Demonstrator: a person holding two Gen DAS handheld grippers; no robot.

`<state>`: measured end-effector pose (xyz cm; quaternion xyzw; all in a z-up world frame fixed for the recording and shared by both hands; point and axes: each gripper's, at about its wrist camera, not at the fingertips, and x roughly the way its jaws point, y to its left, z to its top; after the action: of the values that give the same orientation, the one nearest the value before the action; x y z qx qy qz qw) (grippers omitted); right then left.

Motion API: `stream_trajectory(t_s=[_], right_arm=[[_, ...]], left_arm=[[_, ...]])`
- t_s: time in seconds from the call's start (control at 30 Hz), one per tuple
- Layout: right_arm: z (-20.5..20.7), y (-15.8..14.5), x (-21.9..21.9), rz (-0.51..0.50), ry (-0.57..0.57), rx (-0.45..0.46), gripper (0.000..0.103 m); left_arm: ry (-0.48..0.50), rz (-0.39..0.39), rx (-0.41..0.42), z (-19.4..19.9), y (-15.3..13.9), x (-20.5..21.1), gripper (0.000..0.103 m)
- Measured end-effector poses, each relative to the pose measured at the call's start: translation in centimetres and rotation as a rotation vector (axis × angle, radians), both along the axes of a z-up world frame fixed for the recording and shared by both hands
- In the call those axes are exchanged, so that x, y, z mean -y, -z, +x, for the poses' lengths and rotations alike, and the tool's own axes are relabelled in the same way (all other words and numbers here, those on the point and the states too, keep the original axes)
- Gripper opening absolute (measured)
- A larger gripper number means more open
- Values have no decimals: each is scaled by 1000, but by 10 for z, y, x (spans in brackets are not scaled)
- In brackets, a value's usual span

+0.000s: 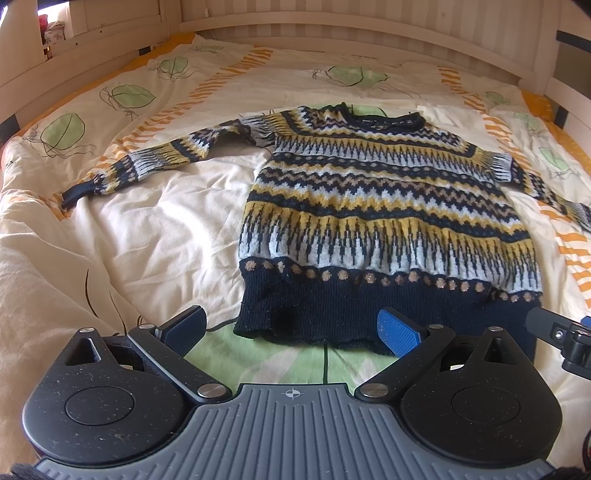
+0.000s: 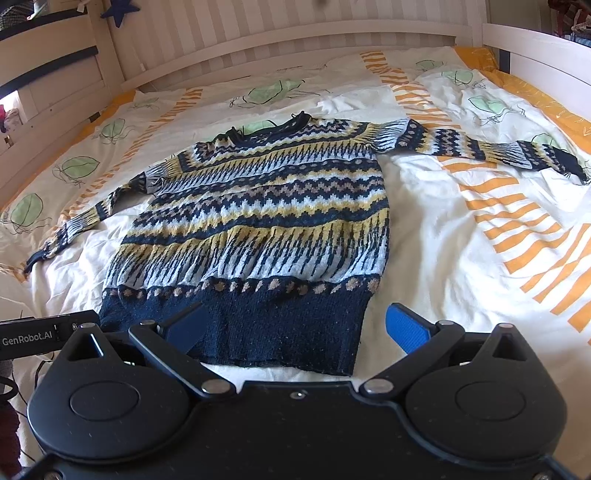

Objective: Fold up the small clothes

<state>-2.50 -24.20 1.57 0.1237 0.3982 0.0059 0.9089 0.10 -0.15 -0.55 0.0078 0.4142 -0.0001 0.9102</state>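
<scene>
A small knitted sweater (image 1: 376, 206) with navy, yellow and pale blue bands lies flat on the bed, neck at the far end, both sleeves spread outward. It also shows in the right wrist view (image 2: 258, 229). My left gripper (image 1: 291, 330) is open and empty, just above the left part of the navy hem. My right gripper (image 2: 295, 325) is open and empty, above the right part of the hem. The right gripper's side shows at the right edge of the left wrist view (image 1: 561, 339). The left gripper's side shows at the left edge of the right wrist view (image 2: 44, 336).
The bed cover (image 1: 147, 229) is cream with green leaf prints and orange stripes, wrinkled at the left. A white slatted headboard (image 1: 332, 33) and side rails (image 2: 535, 48) enclose the bed.
</scene>
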Motion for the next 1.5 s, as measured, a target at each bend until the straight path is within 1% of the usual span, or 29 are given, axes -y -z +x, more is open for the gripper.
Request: stream_trajectory(t_s=[0.9, 1.5], right_arm=[[3, 3, -1, 30, -7, -20, 102], [13, 14, 5, 74, -3, -58, 102]], left_arm=[[-2, 2, -9, 1, 7, 4, 101], [14, -4, -46, 13, 14, 5, 101]])
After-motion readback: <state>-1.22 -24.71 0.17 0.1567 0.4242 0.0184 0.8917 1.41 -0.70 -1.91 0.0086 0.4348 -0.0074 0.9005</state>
